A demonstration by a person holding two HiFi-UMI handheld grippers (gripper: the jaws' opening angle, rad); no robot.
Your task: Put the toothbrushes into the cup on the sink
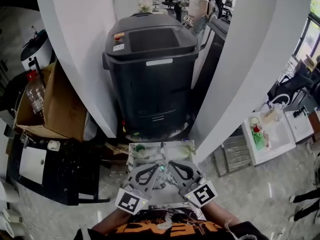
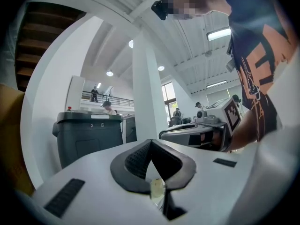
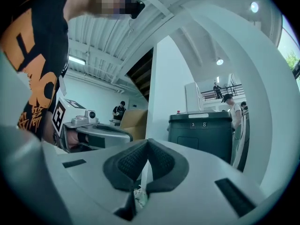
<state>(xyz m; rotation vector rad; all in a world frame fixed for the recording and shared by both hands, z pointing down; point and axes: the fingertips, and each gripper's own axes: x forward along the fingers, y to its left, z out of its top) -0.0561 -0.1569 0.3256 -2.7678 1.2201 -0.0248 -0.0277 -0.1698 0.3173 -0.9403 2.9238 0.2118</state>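
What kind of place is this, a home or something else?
Probably a large open hall in a workplace or lab, not a home. The signs are the tall white pillars, a big black bin beside an open cardboard box, and an upper gallery with a railing where someone stands.

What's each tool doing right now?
Left tool: closed, can't tell whether it holds anything.
Right tool: closed, can't tell whether it holds anything.
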